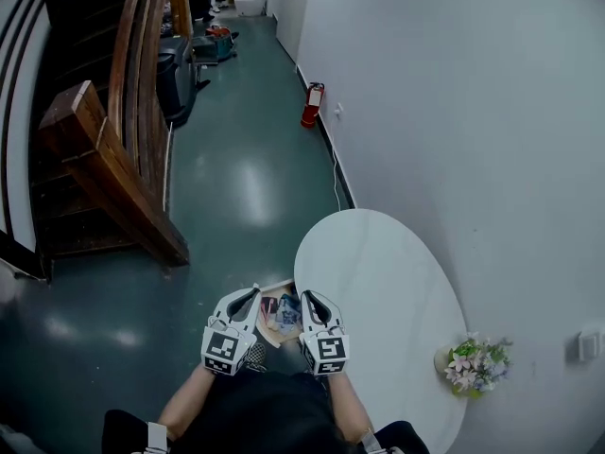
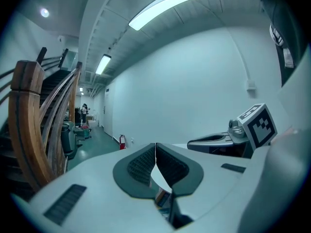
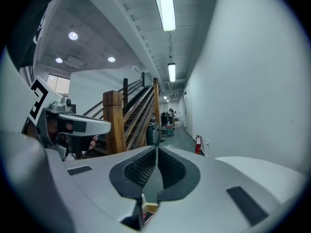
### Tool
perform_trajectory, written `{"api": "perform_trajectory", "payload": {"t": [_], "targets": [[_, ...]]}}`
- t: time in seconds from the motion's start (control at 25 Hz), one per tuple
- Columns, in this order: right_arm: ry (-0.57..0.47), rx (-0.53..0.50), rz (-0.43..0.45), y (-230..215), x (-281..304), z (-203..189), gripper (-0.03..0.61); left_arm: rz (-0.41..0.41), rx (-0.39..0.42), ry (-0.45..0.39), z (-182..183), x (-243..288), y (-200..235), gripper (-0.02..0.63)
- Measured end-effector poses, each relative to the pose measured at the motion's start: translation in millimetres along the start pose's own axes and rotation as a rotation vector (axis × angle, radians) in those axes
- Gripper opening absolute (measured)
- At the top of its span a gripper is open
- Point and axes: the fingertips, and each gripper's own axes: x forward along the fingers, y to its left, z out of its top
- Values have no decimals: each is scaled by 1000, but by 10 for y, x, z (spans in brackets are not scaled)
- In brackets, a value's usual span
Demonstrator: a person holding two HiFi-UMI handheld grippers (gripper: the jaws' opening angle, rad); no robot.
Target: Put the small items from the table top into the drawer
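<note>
L gripper (image 2: 155, 154) & R gripper (image 3: 156, 155): fingers clenched, nothing held, side by side above open drawer (image 1: 276, 286). Small items (image 1: 284, 315) lie in drawer beside white desk (image 1: 378, 272); flower pot (image 1: 475, 365) on desk.

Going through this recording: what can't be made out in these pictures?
- Contents of the drawer: head view, partly hidden by the left claw and right claw; too small to name.
- Same drawer: both gripper views, only slivers below the shut jaws.
- Near end of the table: head view, cut off by the bottom edge.
- People down the corridor: left gripper view, too small.
</note>
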Motion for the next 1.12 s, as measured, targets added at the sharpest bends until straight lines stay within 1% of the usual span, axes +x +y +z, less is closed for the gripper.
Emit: {"api": "perform_trajectory", "payload": {"t": [0.32, 0.56, 0.8, 1.12], "targets": [[-34, -15, -1, 78, -240, 25, 38, -3, 14, -5, -18, -173, -60, 20], [-25, -14, -12, 102, -315, -40, 38, 2, 7, -5, -125, -268, -78, 20], [-25, -17, 0, 191, -343, -57, 38, 12, 22, -15, -36, -329, -86, 20], [-16, -25, 3, 243, -397, -91, 37, 11, 12, -4, -145, -401, -112, 20]]}}
